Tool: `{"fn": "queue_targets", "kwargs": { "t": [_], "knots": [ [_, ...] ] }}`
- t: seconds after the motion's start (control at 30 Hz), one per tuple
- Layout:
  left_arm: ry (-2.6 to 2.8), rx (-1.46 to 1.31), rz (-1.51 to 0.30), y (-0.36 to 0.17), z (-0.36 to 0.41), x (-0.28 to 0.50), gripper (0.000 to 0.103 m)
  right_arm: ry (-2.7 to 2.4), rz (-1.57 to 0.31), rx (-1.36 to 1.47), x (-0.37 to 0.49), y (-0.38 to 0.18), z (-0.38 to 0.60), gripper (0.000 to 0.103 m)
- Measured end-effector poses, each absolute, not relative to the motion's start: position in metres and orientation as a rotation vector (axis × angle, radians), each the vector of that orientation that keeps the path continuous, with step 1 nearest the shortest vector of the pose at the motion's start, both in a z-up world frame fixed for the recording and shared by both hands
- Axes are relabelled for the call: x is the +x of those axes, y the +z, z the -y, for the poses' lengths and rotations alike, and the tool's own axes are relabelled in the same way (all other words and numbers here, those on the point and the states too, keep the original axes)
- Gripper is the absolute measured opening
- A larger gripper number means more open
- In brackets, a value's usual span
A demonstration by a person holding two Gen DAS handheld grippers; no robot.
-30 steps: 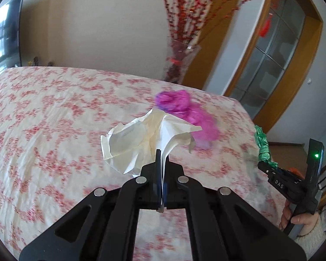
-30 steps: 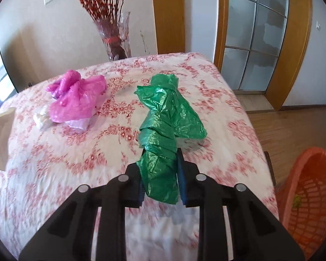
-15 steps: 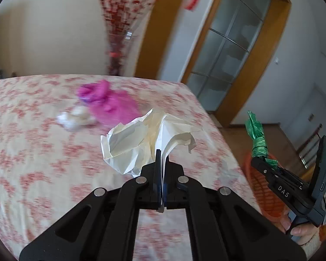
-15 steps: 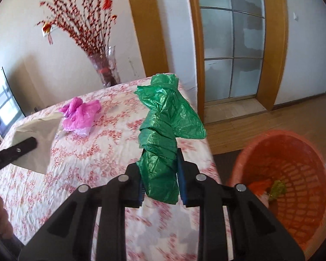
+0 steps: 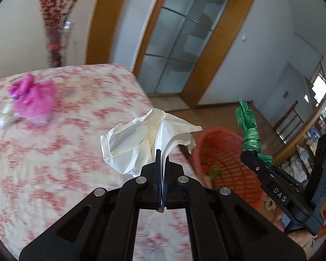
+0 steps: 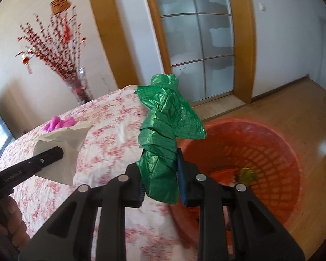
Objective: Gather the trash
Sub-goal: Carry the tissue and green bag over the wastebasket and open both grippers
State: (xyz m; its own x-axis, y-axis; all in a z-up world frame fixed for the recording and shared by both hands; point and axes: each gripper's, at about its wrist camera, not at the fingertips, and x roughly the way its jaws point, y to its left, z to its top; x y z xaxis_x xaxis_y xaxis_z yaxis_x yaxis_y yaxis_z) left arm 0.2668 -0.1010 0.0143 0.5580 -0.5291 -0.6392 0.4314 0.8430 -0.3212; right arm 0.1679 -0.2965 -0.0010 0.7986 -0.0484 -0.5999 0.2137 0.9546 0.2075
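Note:
My left gripper is shut on a crumpled sheet of white paper, held above the right edge of the flowered table. My right gripper is shut on a twisted green plastic bag that stands up between its pads. Both show in each other's view: the green bag at the right, the white paper at the left. An orange mesh basket stands on the floor beside the table, with a few scraps in its bottom. A pink plastic bag and a white wad lie on the table farther back.
A glass vase of red branches stands behind the table's far side. A wooden-framed glass door and wooden floor lie beyond the basket. A hand holds the left gripper's handle at the lower left.
Both grippers have swung right, from over the table to its right edge, with their loads still held. The orange basket has come into view, large and close below the right gripper.

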Motion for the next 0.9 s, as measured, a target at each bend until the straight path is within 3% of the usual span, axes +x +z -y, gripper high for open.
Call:
{"fn": "queue_targets", "kwargs": {
  "t": [0.43, 0.9],
  "knots": [
    [-0.750, -0.065, -0.847, -0.001, 0.205, 0.252, 0.000, -0.282, -0.635, 0.352, 0.136, -0.019, 0.375, 0.025],
    [-0.826, -0.036, -0.897, -0.016, 0.255, 0.245, 0.000, -0.327, -0.617, 0.397, 0.123, -0.031, 0.409, 0.025]
  ]
}}
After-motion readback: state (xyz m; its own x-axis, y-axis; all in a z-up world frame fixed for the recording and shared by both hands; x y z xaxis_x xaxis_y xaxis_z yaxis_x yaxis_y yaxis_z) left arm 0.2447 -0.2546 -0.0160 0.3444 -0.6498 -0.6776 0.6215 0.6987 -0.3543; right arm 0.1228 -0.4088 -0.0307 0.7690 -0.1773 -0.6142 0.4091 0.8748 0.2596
